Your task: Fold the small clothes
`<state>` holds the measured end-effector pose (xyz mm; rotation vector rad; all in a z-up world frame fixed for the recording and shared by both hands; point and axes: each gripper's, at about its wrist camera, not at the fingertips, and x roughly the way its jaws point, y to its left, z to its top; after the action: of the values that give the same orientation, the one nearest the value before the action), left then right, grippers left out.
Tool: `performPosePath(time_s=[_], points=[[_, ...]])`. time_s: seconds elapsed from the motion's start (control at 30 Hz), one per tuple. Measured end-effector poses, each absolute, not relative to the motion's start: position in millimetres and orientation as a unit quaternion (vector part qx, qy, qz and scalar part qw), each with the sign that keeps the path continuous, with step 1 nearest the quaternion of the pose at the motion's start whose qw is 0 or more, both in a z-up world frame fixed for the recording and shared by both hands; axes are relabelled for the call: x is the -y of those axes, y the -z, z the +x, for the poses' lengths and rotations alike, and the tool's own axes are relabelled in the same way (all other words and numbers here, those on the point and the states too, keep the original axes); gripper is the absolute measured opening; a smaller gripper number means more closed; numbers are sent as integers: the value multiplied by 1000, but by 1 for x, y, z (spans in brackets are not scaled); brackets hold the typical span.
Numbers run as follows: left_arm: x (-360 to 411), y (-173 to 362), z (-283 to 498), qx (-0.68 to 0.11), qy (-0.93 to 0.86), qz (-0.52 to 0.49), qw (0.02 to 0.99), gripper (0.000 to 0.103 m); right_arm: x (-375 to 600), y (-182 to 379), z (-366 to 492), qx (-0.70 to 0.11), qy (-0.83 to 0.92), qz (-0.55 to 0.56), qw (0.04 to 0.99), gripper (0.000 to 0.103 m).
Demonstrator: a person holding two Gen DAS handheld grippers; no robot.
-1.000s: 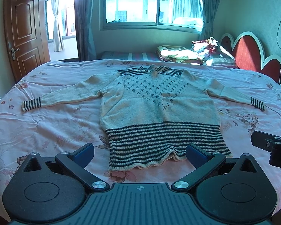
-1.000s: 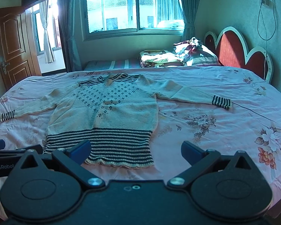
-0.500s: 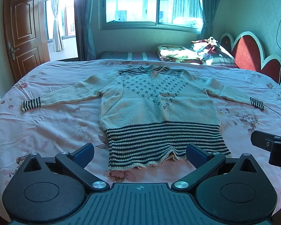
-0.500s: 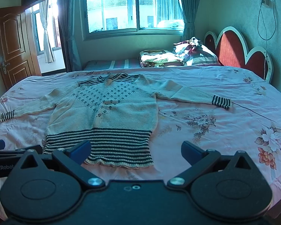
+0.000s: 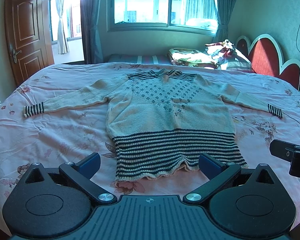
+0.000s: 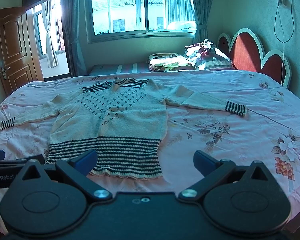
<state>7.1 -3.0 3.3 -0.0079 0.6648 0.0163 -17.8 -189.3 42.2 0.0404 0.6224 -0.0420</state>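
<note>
A cream knit sweater [image 5: 170,110] with dark striped hem, cuffs and collar lies flat on the pink floral bed [image 5: 50,136], both sleeves spread out. It also shows in the right wrist view [image 6: 114,118]. My left gripper [image 5: 149,164] is open and empty, hovering just before the striped hem. My right gripper [image 6: 145,161] is open and empty, near the hem's right corner. The right gripper's body shows at the left wrist view's right edge [image 5: 290,156].
The bed sheet [image 6: 230,140] stretches right of the sweater. Folded bedding and pillows [image 5: 208,58] lie at the far side by a red headboard [image 5: 270,62]. A wooden door [image 5: 24,36] stands open at the left, a window [image 5: 162,2] behind.
</note>
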Motion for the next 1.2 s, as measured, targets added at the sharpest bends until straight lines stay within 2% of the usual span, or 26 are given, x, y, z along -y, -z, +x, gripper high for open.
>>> performPosePath(time_s=[0.63,0.8,1.07,1.2], points=[[-1,-3,15,-318,7,-15,948,103,202,-45,-20,-290,37,24,956,102],[-2,3,58,-323,68,-71,941,103,256,-45,5,-293,62,78,951,102],[12,14,157,-312,63,-68,946,103,366,-46,75,-219,125,171,952,99],[20,26,210,-328,49,-61,941,103,418,-18,136,-215,146,216,941,98]])
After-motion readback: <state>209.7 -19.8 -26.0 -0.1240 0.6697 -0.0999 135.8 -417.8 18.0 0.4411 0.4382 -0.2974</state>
